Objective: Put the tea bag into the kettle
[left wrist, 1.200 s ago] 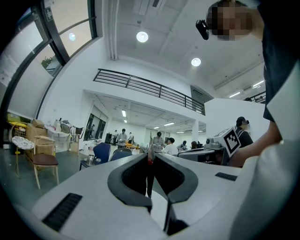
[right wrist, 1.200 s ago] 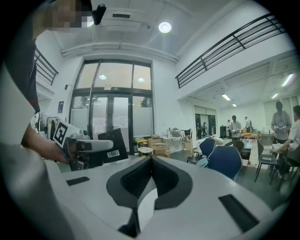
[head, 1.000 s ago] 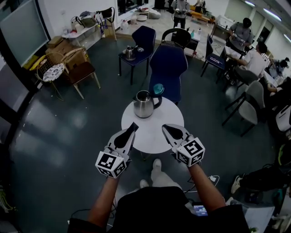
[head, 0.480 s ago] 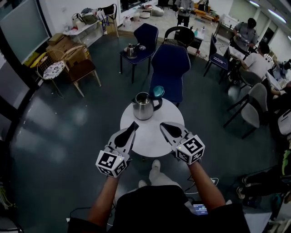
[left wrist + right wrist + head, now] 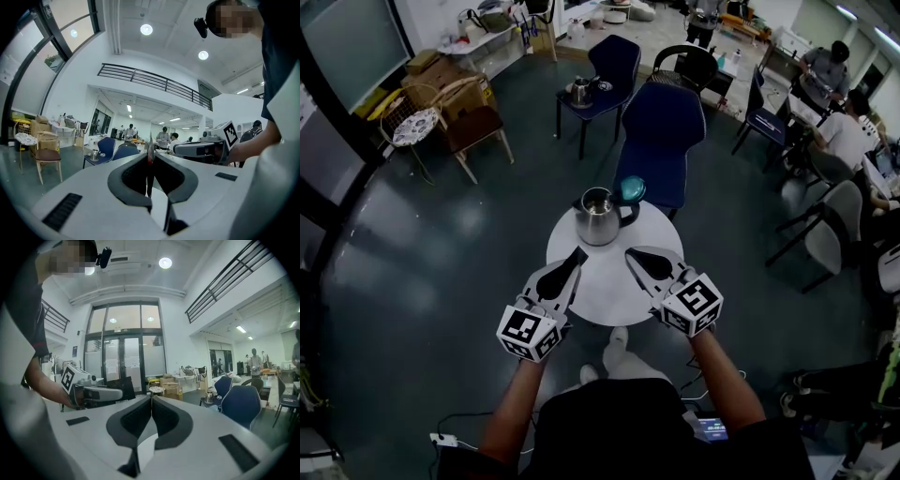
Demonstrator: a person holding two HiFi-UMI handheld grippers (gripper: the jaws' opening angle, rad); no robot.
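I held my left tool (image 5: 150, 153) pinching a thin reddish sliver at its tips, seemingly the tea bag (image 5: 150, 149), and my right tool (image 5: 151, 397) pressed together on nothing, both just short of the open kettle (image 5: 598, 217) on the round white worktop (image 5: 606, 284).

Open-plan office: seated people (image 5: 837, 133), chairs (image 5: 661, 141), mezzanine railing (image 5: 154, 80).
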